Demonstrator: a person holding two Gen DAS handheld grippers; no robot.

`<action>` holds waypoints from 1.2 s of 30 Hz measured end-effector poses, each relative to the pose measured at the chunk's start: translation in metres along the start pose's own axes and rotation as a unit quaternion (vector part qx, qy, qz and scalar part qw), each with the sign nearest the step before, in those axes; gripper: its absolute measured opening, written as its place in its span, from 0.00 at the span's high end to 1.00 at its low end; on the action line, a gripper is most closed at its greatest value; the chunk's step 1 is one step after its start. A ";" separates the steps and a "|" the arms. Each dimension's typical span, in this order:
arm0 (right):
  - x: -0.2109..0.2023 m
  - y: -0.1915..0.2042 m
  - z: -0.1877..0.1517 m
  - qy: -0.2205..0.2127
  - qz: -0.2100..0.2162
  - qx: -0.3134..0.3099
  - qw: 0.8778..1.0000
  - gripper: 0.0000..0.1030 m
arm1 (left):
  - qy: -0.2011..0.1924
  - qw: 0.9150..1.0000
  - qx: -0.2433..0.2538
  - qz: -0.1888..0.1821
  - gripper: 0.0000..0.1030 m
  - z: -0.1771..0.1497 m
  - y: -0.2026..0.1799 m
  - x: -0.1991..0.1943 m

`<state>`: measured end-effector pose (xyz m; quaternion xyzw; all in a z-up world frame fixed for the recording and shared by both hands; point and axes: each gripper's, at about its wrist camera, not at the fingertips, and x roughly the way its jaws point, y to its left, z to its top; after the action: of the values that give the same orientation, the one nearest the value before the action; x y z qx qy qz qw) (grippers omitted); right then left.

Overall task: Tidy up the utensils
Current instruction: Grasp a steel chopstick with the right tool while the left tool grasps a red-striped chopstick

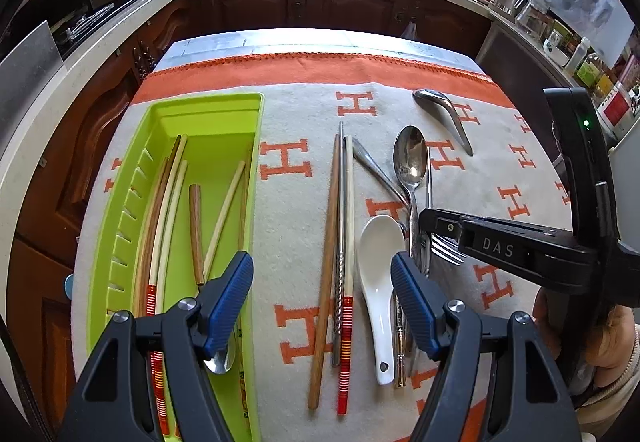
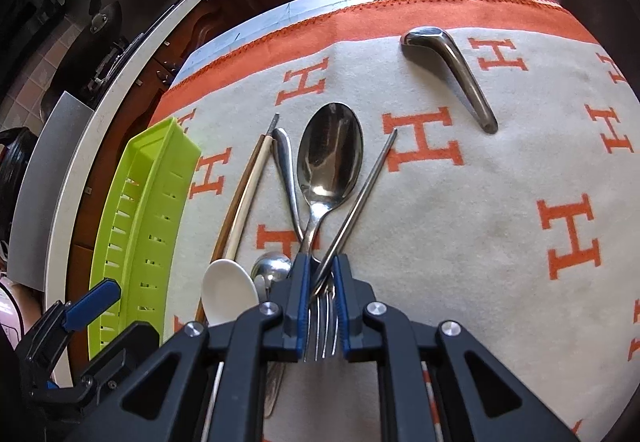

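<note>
Patterned cloth point(image 2: 480, 242), fork point(image 2: 324, 326) clamped between right tongs point(image 2: 322, 306), left tongs point(image 1: 322, 298) spread

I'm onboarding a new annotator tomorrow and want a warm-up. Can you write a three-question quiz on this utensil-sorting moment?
1. True or false: the left gripper is shut on the white ceramic spoon.
2. Multiple choice: what sits between the right gripper's fingers? A) a wooden chopstick B) the fork C) the bent metal spoon
3. Fill in: the green tray holds mostly ____.

Key:
1. False. Its jaws are wide apart above the cloth and grip nothing.
2. B. The tines show between the narrow jaws in the right wrist view.
3. Chopsticks; a small metal spoon lies at the near end.
</note>
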<state>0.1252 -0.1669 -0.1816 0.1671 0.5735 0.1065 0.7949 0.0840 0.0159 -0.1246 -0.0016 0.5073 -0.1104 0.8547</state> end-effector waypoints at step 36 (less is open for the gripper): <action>-0.034 -0.057 -0.007 -0.051 0.006 0.064 0.997 0.95 | 0.055 0.997 0.053 -0.015 0.90 0.023 -0.016 0.063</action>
<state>0.1061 -0.2307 -0.1758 0.2258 0.5372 0.0656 0.8100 0.1298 -0.0140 -0.1666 0.0423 0.5465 -0.1504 0.8228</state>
